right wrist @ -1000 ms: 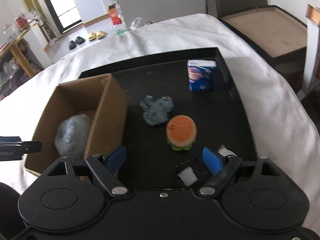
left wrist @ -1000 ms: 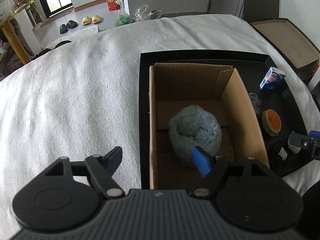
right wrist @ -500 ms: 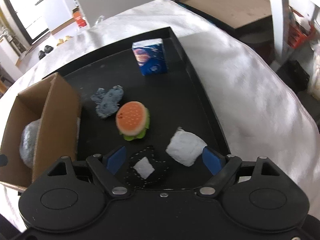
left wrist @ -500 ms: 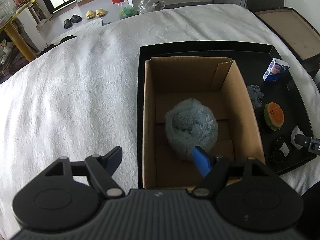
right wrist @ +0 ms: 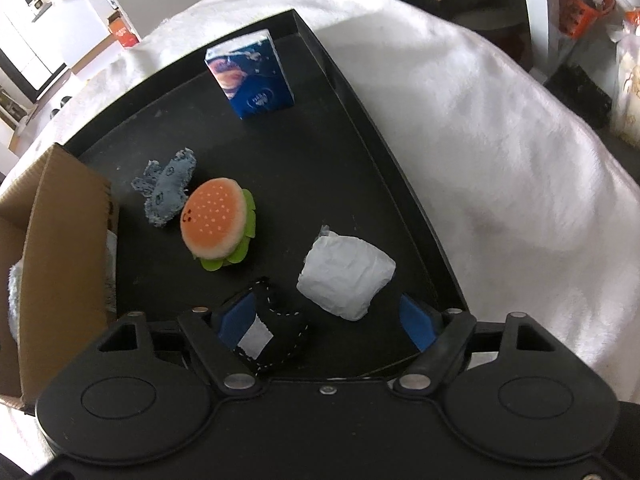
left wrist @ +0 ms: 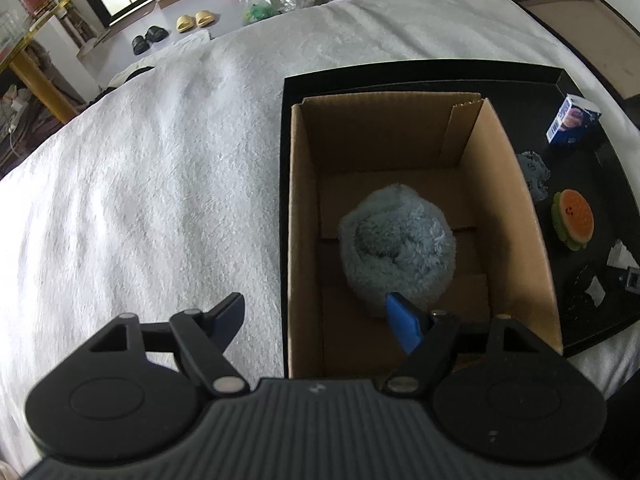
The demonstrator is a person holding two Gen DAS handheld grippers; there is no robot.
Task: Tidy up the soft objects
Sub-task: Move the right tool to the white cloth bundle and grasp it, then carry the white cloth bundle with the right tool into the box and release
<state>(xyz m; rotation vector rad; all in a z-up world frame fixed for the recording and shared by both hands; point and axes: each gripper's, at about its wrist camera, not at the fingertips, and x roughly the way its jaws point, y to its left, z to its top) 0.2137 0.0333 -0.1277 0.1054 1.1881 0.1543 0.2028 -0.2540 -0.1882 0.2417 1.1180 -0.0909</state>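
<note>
A cardboard box (left wrist: 516, 208) stands at the left of a black tray (right wrist: 320, 140) and holds a fluffy grey-blue ball (left wrist: 398, 246). My left gripper (left wrist: 316, 318) is open and empty above the box's near left wall. On the tray lie a burger plush (right wrist: 218, 222), a blue-grey denim plush (right wrist: 166, 190), a white wrapped pack (right wrist: 346, 276) and a black stitched pouch (right wrist: 276, 332). My right gripper (right wrist: 326, 318) is open low over the tray's near edge, with the pouch and the white pack between its fingers.
A blue tissue pack (right wrist: 250, 74) stands at the tray's far side. The tray rests on a white fluffy cover (left wrist: 140, 180). A brown board (left wrist: 580, 36) lies beyond the cover at the right. Slippers (left wrist: 194, 22) and a yellow table leg (left wrist: 36, 84) are on the floor.
My right gripper has swung right and come lower over the tray; the white pack and black pouch now lie between its fingers. My left gripper has risen slightly above the box.
</note>
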